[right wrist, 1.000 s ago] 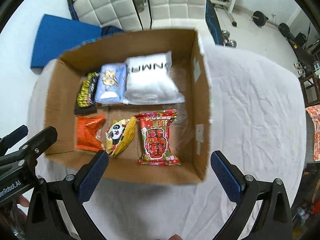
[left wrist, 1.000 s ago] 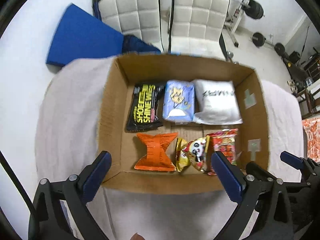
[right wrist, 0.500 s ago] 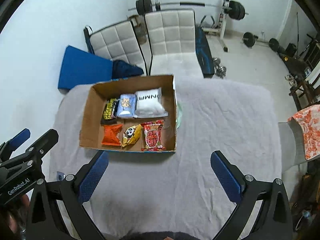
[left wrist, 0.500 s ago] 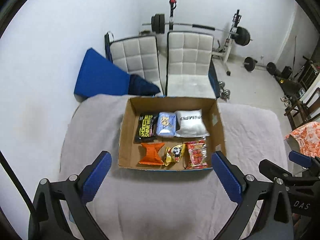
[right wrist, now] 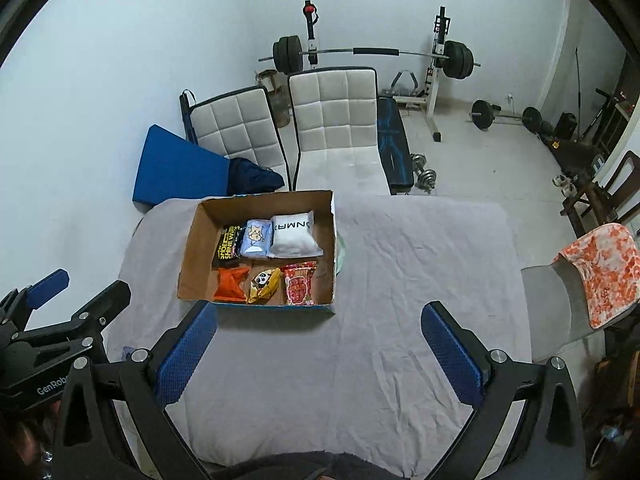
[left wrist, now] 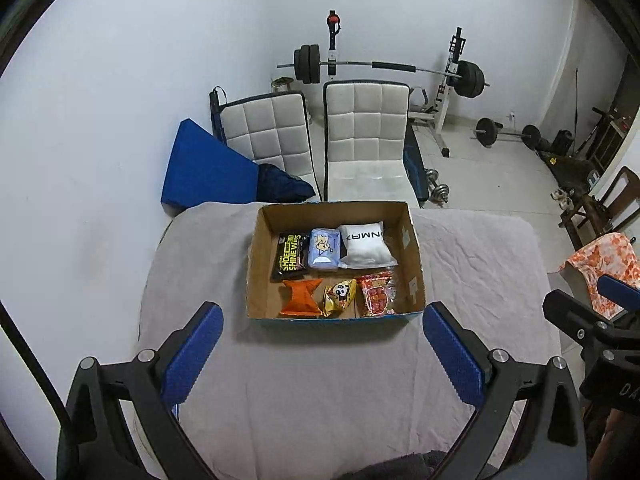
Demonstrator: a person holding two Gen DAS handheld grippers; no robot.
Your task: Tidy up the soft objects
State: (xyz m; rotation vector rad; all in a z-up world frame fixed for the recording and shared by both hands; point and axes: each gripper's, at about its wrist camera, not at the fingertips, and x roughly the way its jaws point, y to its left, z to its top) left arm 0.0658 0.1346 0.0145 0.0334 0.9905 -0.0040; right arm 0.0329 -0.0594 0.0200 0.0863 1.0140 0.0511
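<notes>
A cardboard box [left wrist: 416, 276] [right wrist: 188, 264] stands on a grey-covered table [left wrist: 320, 380] [right wrist: 420, 280]. In its back row lie a black wipes pack [left wrist: 289, 256], a light-blue pack [left wrist: 324, 253] and a white pouch [left wrist: 366, 245]. In its front row lie an orange packet [left wrist: 301, 297], a yellow panda packet [left wrist: 339, 297] and a red packet [left wrist: 377, 295]. My left gripper [left wrist: 322, 358] is open and empty, well back from the box. My right gripper [right wrist: 318, 356] is open and empty, also back from it.
Two white padded chairs [left wrist: 366, 136] stand beyond the table, with a blue mat [left wrist: 200, 172] beside them and a barbell rack [left wrist: 384, 68] behind. A chair with orange patterned cloth [right wrist: 600, 272] stands at the table's right. Something pale green [right wrist: 341, 256] shows beside the box.
Both grippers have pulled far back and up from the box, which now looks small and distant. The box contents have not moved. Both grippers stayed open.
</notes>
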